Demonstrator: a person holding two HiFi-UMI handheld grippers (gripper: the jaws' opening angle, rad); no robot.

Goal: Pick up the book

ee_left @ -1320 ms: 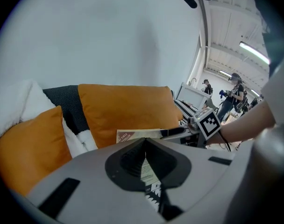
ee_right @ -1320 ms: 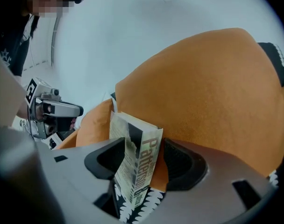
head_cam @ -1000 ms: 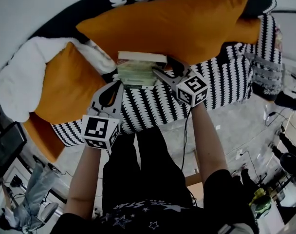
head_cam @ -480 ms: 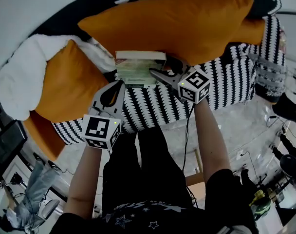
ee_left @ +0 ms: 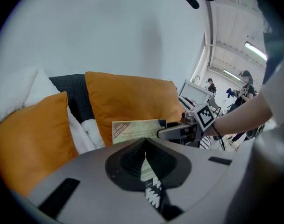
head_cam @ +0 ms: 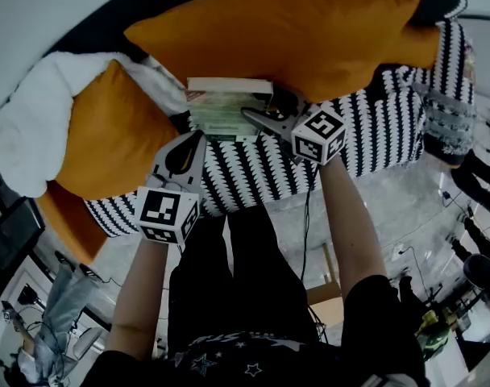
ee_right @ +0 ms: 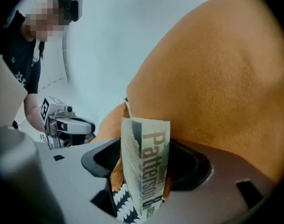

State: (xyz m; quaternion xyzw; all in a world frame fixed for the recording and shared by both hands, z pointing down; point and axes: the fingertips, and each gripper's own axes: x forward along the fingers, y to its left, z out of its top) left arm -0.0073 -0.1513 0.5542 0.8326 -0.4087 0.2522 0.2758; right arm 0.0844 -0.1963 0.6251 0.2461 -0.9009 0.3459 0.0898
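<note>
Head view: a sofa [head_cam: 374, 127] in a black-and-white pattern runs across the upper half of the frame. A large orange cushion [head_cam: 293, 31] lies along its back at upper centre. A smaller orange cushion [head_cam: 116, 135] sits at left, and a white pillow [head_cam: 23, 131] is beyond it at the far left edge.

The book [head_cam: 225, 115] is on the sofa seat, just above the middle of the frame. It sits in the gap between the two orange cushions, with its far edge against the large one. Its greenish cover faces the camera and a pale edge runs along the top. Flat or leaning: cannot tell.

The right gripper [head_cam: 257, 113] reaches in from the right, marker cube right of centre, jaws at the book's right end. In the right gripper view the spine, printed "Patterson", stands mid-frame between the jaws. The jaws are wide and have just been opening. A strip of cushion and sofa pattern shows between the spine and the left-hand jaw. The book is between the jaws but not gripped.

The left gripper [head_cam: 198, 139] is at the lower left of the book, tips near its near left corner and apart from it. In the left gripper view the jaws are together but for a thin slit, and nothing is held. The book's cover shows above them at centre frame, with the right gripper at its right end.

The person's forearms come up from the bottom of the head view.
</note>
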